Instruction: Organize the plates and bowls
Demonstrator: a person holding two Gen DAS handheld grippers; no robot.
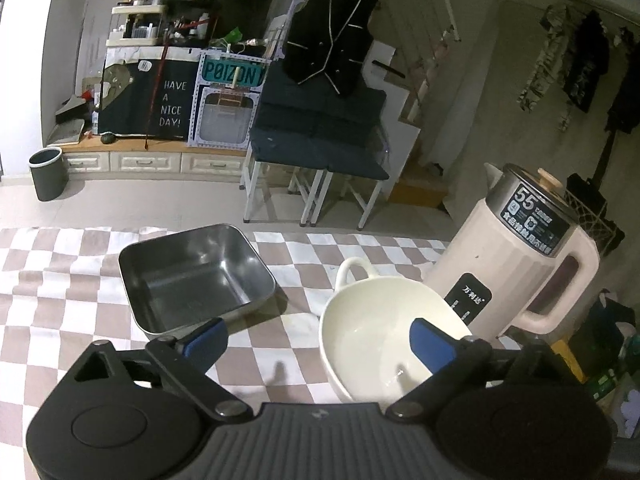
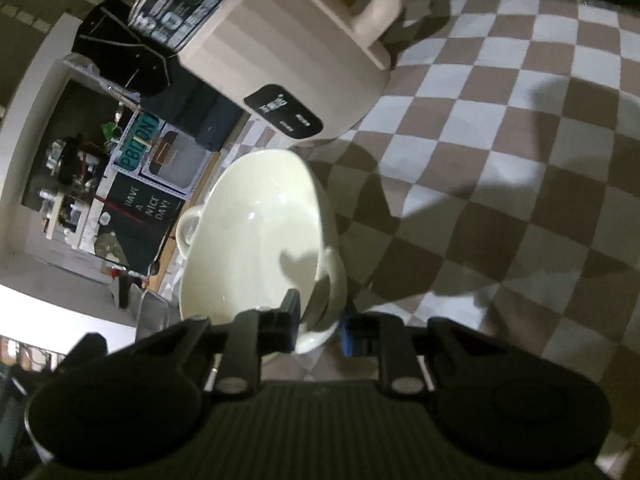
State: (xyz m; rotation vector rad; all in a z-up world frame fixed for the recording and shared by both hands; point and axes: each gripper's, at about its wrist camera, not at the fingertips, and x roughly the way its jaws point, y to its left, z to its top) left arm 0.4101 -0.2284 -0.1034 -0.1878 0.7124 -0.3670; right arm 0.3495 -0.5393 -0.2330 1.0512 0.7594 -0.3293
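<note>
A white ceramic bowl (image 1: pixel 376 332) with two loop handles is tilted over the checkered tablecloth. A square steel tray (image 1: pixel 192 276) sits to its left. My left gripper (image 1: pixel 316 340) is open; its left finger is near the tray's front corner and its right finger is over the bowl's inside. In the right wrist view my right gripper (image 2: pixel 320 320) is shut on the bowl (image 2: pixel 256 232), pinching its near rim and handle, with the bowl tipped on edge.
A pink electric kettle (image 1: pixel 520 264) stands right behind the bowl, also in the right wrist view (image 2: pixel 280 48). The checkered tablecloth (image 2: pixel 520 160) stretches to the right. Beyond the table's far edge are folding chairs (image 1: pixel 320 152) and a bin (image 1: pixel 48 172).
</note>
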